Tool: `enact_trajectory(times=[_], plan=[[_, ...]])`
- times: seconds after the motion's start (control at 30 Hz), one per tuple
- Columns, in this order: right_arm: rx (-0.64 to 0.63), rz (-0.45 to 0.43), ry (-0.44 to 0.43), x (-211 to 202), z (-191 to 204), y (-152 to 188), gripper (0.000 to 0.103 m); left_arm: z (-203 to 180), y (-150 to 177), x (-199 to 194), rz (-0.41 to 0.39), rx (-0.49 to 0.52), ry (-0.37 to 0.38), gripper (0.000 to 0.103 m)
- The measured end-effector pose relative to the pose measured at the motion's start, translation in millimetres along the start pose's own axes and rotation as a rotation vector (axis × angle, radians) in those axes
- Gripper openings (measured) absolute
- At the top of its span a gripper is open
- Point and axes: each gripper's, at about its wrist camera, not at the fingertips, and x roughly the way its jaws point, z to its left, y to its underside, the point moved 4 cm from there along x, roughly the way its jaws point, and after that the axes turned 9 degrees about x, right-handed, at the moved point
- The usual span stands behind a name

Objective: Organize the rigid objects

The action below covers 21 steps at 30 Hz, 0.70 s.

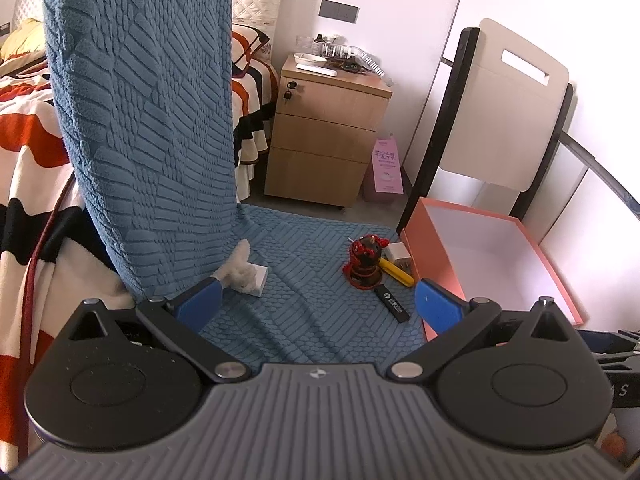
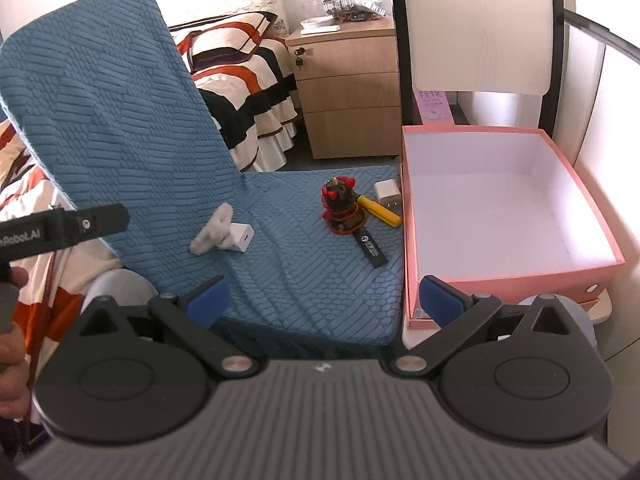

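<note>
On the blue-covered chair seat [image 2: 304, 280] lie a black-and-red figurine [image 2: 342, 210] [image 1: 365, 262], a yellow tool [image 2: 380, 210] [image 1: 396, 272], a white plug adapter [image 2: 387, 195] [image 1: 400, 257], a black strap tag [image 2: 371, 249] [image 1: 394, 303], and a white charger with a fluffy white piece [image 2: 228, 234] [image 1: 245, 274]. An empty pink box [image 2: 496, 216] [image 1: 492, 256] stands to the right of the seat. My left gripper [image 1: 318, 304] is open and empty above the seat's front. My right gripper [image 2: 324, 300] is open and empty, near the seat's front edge.
The chair's blue backrest [image 1: 148, 120] rises at the left. A wooden drawer cabinet [image 1: 324, 132] with clutter on top stands behind, next to a striped bed [image 2: 240, 92]. A second chair's back [image 1: 508, 100] stands behind the box. The left gripper's body [image 2: 60, 228] shows at the right wrist view's left.
</note>
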Motion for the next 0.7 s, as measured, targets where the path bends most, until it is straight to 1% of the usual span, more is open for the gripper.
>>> enact_trajectory(times=[0.13,0.2,0.27,0.43,0.7], plan=[[0.014,-0.002,-0.013,0,-1,2,0.103,0,2,1,-0.001,0.001,-0.002,0.103],[0.033,0.018,-0.03,2,-3,5,0.103,-2,5,3,-0.003,0.005,0.001,0.103],[0.029,0.024,-0.025,1,-4,10,0.103,-1,8,4,-0.004,0.011,-0.004,0.103],[0.038,0.006,-0.011,-1,-8,10,0.103,-1,16,2,0.009,0.001,-0.003,0.103],[-0.029,-0.02,-0.047,-8,7,12,0.103,-3,23,-12,-0.012,0.0,0.002,0.103]])
